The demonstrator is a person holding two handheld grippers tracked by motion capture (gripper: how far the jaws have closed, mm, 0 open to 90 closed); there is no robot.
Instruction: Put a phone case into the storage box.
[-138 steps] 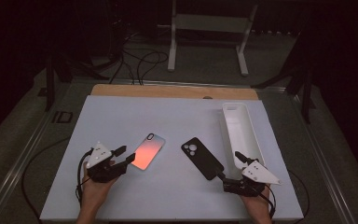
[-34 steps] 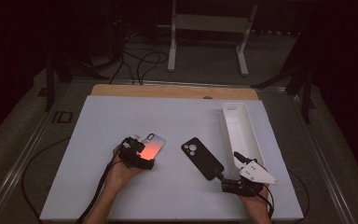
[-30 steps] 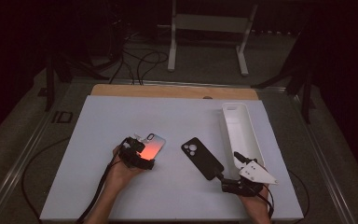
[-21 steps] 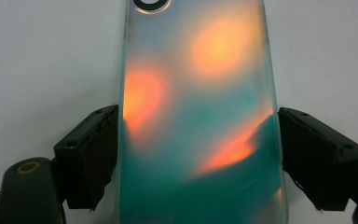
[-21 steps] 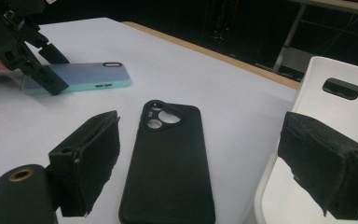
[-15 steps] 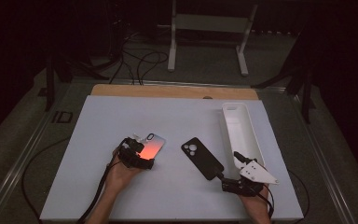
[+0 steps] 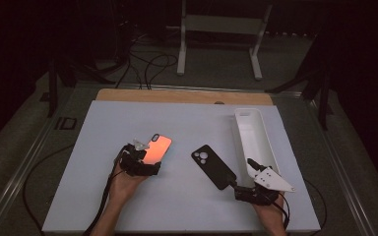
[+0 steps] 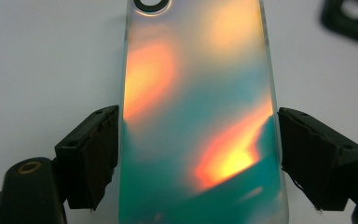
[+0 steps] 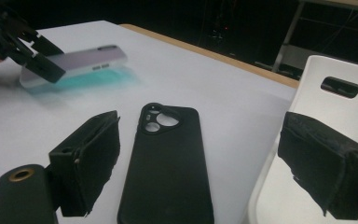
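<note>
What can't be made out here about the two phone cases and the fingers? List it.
- Iridescent case, left gripper view: top and bottom ends cut off by the frame edges; whether the fingers press its sides is too close to tell.
- Black case, right gripper view: lower end cut off at the bottom edge.
- White tray, high view: inside too washed out to tell contents.

Between our left gripper's [image 8: 198,158] jaws, the iridescent phone case [image 8: 198,116] runs off the frame's top and bottom edges.
</note>
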